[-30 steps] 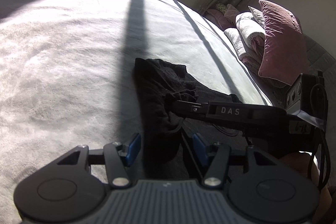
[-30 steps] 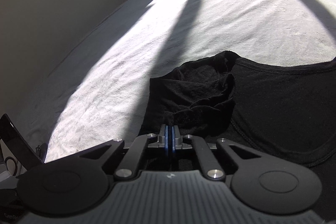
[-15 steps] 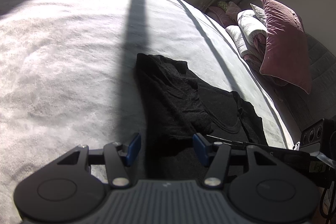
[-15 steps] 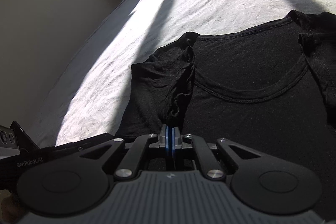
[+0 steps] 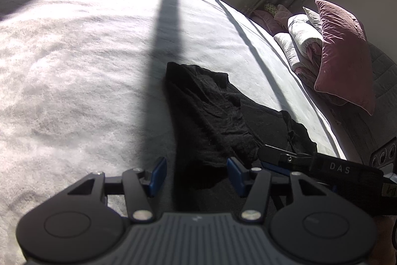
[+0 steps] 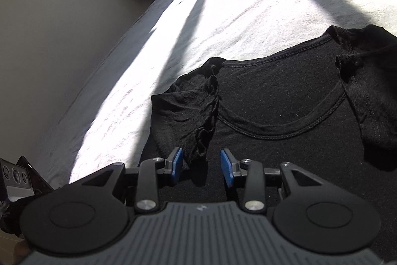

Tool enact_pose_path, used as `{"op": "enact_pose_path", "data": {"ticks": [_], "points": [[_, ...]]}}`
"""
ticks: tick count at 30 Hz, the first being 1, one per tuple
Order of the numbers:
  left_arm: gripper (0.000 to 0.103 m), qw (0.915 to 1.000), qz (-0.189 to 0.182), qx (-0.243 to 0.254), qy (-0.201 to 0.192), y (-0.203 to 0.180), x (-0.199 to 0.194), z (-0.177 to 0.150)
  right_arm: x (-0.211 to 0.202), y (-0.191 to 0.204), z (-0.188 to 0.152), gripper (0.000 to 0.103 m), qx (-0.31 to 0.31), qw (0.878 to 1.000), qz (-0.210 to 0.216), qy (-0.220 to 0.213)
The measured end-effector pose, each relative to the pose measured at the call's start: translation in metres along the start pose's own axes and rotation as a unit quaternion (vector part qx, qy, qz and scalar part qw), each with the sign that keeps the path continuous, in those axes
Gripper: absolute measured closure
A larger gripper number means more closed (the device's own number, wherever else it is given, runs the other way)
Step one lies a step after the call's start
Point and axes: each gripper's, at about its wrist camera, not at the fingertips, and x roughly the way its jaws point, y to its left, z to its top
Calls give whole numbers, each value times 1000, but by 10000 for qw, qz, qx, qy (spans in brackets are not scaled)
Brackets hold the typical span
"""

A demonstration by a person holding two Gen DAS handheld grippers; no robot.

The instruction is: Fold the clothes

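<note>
While the wide white-sheeted bed (image 6: 223,16) lies in sun, our black knit T-shirt (image 6: 285,96) rests flat on its near part, neckline facing us, both sleeves folded inward. We judge the sleeve step done; next we need a side or hem grip. Our right gripper (image 6: 202,165) has just been opening, jaws apart, the near sleeve edge loose between them. Our left gripper (image 5: 196,173) hangs open over the shirt's near edge.

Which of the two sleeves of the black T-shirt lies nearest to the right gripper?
The crumpled sleeve left of the neckline; its hem ends just before the right gripper. The other sleeve lies far right.
</note>
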Motion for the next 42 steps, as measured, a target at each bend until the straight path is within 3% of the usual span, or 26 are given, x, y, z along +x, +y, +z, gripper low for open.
{"op": "enact_pose_path", "data": {"ticks": [2, 3, 4, 7, 12, 17, 19, 20, 21, 22, 23, 26, 28, 31, 36, 39, 42], "points": [[50, 10000, 70, 11, -50, -2, 1, -1, 11, 5, 1, 65, -167, 9998, -104, -37], [50, 9999, 91, 11, -68, -2, 2, -1, 15, 8, 1, 71, -321, 9993, -173, -46], [50, 9999, 121, 16, -86, -3, 2, -1, 18, 10, 1, 86, -419, 9989, -232, -30], [52, 9998, 176, 19, -109, -3, 1, -1, 21, 7, 1, 96, -304, 9991, -311, 9], [52, 9992, 46, -345, -177, 6, -1, 1, 15, -14, 4, 96, 522, 9986, 72, 67], [55, 9945, -145, -963, -386, 20, 5, 0, 13, -19, 5, 96, 602, 9980, 62, 158], [62, 9955, 32, -843, -435, 14, 9, -1, 15, -17, 6, 96, 541, 9983, 15, 195], [72, 9961, 170, -739, -449, 11, 11, -2, 16, -14, 5, 96, 469, 9987, -24, 208], [92, 9968, 438, -515, -435, 5, 12, -3, 16, -12, 5, 96, 389, 9990, -64, 217], [97, 9962, 706, -290, -421, 0, 13, -3, 16, -10, 4, 96, 305, 9992, -108, 231], [97, 9949, 920, -91, -404, -5, 15, -4, 16, -8, 4, 96, 191, 9993, -172, 258], [97, 9931, 1104, 176, -358, -11, 13, -4, 17, -2, 5, 96, -119, 9988, -376, 300], [96, 9934, 1074, 128, -371, -9, 11, -3, 14, 1, 8, 86, -261, 9986, -407, 211], [96, 9944, 985, -29, -381, -3, 4, -2, 17, 8, 18, 86, -504, 9978, -423, -6], [87, 9941, 873, 24, -642, -6, -8, -2, 31, 23, 28, 86, -948, 9946, -362, -207], [69, 9964, 774, 124, -330, -9, 1, -4, 44, 29, 26, 86, -1190, 9919, -428, -144], [68, 9952, 887, 303, -269, -16, 5, -6, 57, 22, 20, 86, -1192, 9911, -580, 84]]}}
